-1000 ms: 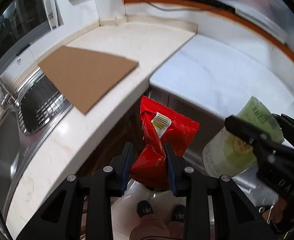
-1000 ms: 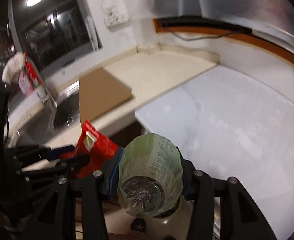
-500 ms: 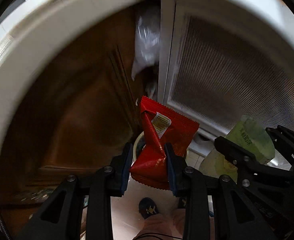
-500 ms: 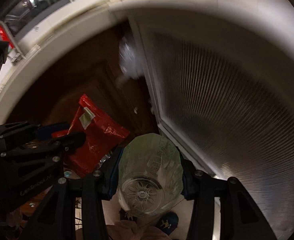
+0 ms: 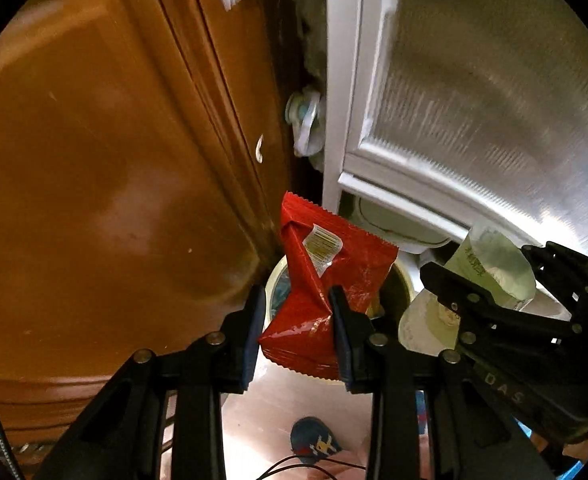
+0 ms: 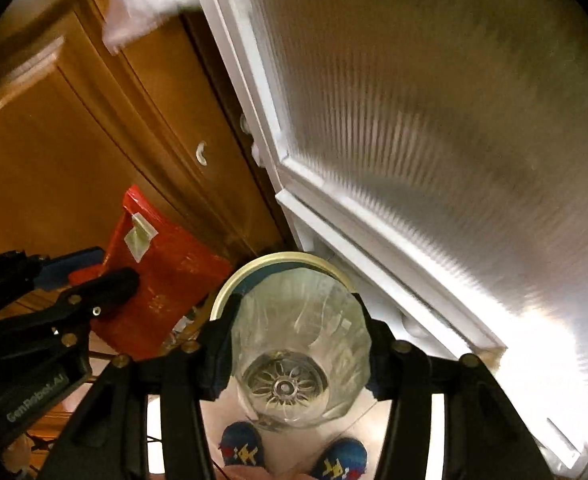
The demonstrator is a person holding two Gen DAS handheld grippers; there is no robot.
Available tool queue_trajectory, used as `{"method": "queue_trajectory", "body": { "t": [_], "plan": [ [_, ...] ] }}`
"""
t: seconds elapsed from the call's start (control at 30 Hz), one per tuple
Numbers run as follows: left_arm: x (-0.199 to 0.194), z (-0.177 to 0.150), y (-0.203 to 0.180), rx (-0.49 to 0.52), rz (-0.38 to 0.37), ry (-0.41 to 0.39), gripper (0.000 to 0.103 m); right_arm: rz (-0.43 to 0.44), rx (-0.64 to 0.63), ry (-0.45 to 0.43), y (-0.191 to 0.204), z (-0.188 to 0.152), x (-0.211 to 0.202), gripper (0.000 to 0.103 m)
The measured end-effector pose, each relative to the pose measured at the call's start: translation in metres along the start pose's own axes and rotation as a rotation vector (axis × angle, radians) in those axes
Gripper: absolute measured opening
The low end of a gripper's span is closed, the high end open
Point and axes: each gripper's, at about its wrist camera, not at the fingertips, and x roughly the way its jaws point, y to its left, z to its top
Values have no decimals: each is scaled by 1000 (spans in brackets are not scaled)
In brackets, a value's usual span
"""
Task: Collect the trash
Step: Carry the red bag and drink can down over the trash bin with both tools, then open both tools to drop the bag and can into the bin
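Both claws aimed steeply down toward the floor, side by side in front of the cabinets. Left claw (image 5: pixel 297 320) pinching a crumpled red snack wrapper (image 5: pixel 334 268) between its two blue-padded fingers (image 5: pixel 253 332); the wrapper sticks up and forward past the tips, white barcode label facing the camera. In the right wrist view the same wrapper (image 6: pixel 161 272) shows at left, held in the left claw (image 6: pixel 89 280). Right claw (image 6: pixel 294 316) clamped on a clear plastic bottle (image 6: pixel 294 344), bottom end toward the lens, moulded star base plain to see; fingers press its sides. From the left wrist view the bottle (image 5: pixel 490 276) shows a pale green label and sits in the right claw (image 5: pixel 490 292), just right of the wrapper. Under both items, a round bin with a cream rim (image 6: pixel 281 258); its rim (image 5: pixel 271 276) peeks out behind the wrapper in the left view. Bottle directly above the bin mouth, wrapper above its left edge. Brown wooden cabinet door (image 5: pixel 113 160) to the left, white-framed ribbed panel door (image 5: pixel 474 100) to the right. Blue patterned slippers (image 6: pixel 241 450) on the floor at the bottom edge.
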Motion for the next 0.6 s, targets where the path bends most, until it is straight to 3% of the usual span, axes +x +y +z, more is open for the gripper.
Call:
{"method": "queue_trajectory", "body": {
  "t": [0.37, 0.53, 0.6],
  "plan": [
    [41, -14, 7, 26, -18, 11, 34, 12, -45, 11, 1, -4, 50, 58],
    [49, -15, 8, 41, -6, 23, 53, -25, -82, 8, 0, -14, 60, 62],
    [51, -15, 13, 24, -10, 35, 73, -38, -73, 18, -5, -17, 63, 64]
  ]
}}
